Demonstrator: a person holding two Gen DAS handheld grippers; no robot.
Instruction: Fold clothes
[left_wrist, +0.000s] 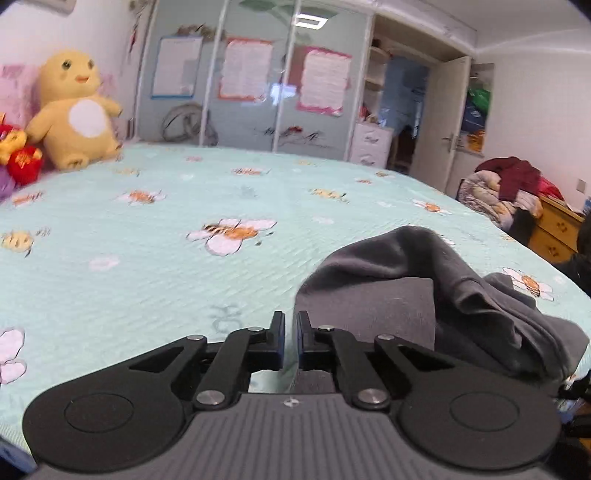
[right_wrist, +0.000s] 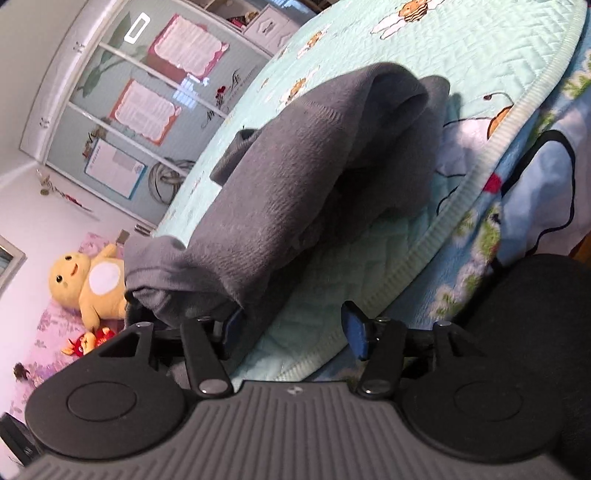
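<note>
- Grey garment (right_wrist: 295, 177) lies bunched near the bed (left_wrist: 147, 229) edge, partly rolled, not flat.
- Left claw (left_wrist: 290, 332): jaws nearly pressed together at the cloth's edge; can't tell if fabric is pinched.
- Right claw (right_wrist: 291, 325): spread, one finger under the cloth end.
- Risks: left slips off a thin hem; right grabs several layers (thick roll), so the fold goes crooked; cloth drags off the bed edge.

Dark grey garment (left_wrist: 424, 280) on mint quilt (left_wrist: 147, 229) patterned with bees and white flowers.
</note>
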